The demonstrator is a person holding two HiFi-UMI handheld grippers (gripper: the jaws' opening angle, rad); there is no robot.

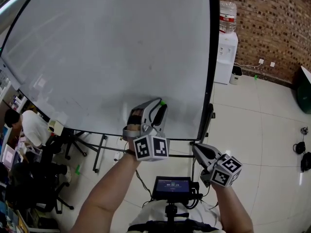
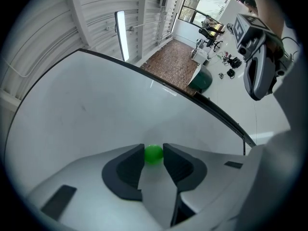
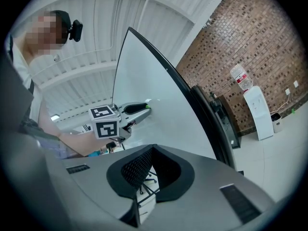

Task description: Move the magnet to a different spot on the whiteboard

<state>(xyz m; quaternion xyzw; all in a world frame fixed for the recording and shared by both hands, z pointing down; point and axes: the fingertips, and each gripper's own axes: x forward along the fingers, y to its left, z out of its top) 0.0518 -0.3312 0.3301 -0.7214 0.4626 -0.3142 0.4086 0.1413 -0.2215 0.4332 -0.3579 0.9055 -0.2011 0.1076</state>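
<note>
A large whiteboard (image 1: 112,57) stands on a pale tiled floor (image 1: 272,130) beside a brick wall (image 1: 267,18) and a water dispenser (image 1: 226,52). Near the board's bottom edge, toward its right corner, the left gripper (image 1: 160,106) clamps the green magnet (image 2: 153,154), largely hidden between its jaws. The right gripper (image 1: 197,149) hangs below that corner, jaws closed and empty

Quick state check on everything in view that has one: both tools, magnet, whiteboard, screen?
left tool: shut on the green magnet
green magnet: pinched between the left tool's jaws, at the whiteboard; can't tell if it touches the board
right tool: shut, empty
whiteboard: upright, nothing written on it
screen: lit
</note>
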